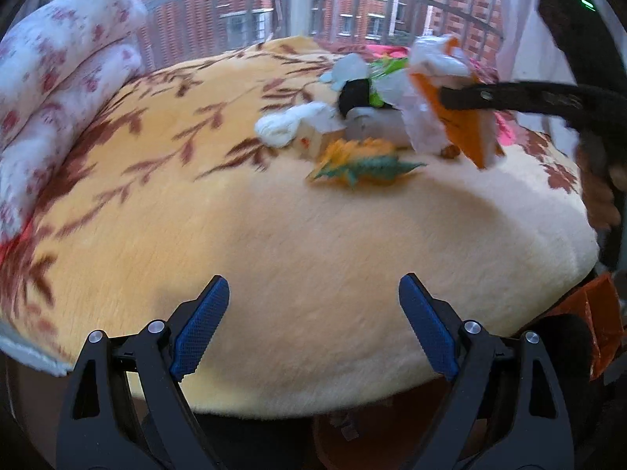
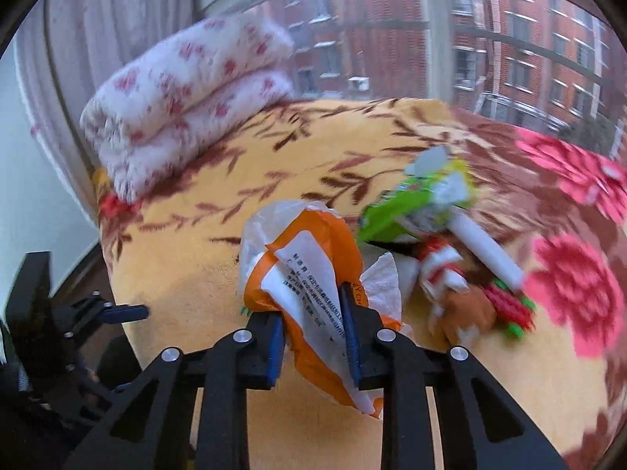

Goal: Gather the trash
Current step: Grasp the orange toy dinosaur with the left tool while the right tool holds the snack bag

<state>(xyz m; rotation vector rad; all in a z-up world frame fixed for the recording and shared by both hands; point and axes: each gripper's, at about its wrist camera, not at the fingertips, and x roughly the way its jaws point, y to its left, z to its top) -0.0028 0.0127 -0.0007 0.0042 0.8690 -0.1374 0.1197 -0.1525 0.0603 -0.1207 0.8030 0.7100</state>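
The bed (image 1: 274,235) carries a yellow plush blanket (image 2: 313,149) with a brown leaf print; a folded floral quilt (image 2: 184,98) lies at its far end against the window (image 2: 392,39).

A loose pile of trash (image 2: 450,243) sits on the blanket: a green wrapper (image 2: 403,203), a white paper roll (image 2: 486,250) and crumpled tissue (image 2: 386,286). A green-and-orange toy dinosaur (image 1: 360,160) lies just beside the pile, on the near side as the left wrist view shows it.

The right gripper (image 2: 313,337) has its jaws closed narrow on an orange-and-white plastic wrapper (image 2: 305,274). The wrapper's long axis runs roughly along the fingers, its free end hanging below the jaws and apart from the blanket.

The left gripper (image 1: 313,325) hovers at the near edge of the bed, jaws wide and holding nothing, well apart from the pile.

Judgement: the remaining trash lies ahead and to the right of the right gripper, which is nearer but occupied. The left gripper is free but must cross the blanket to reach it.
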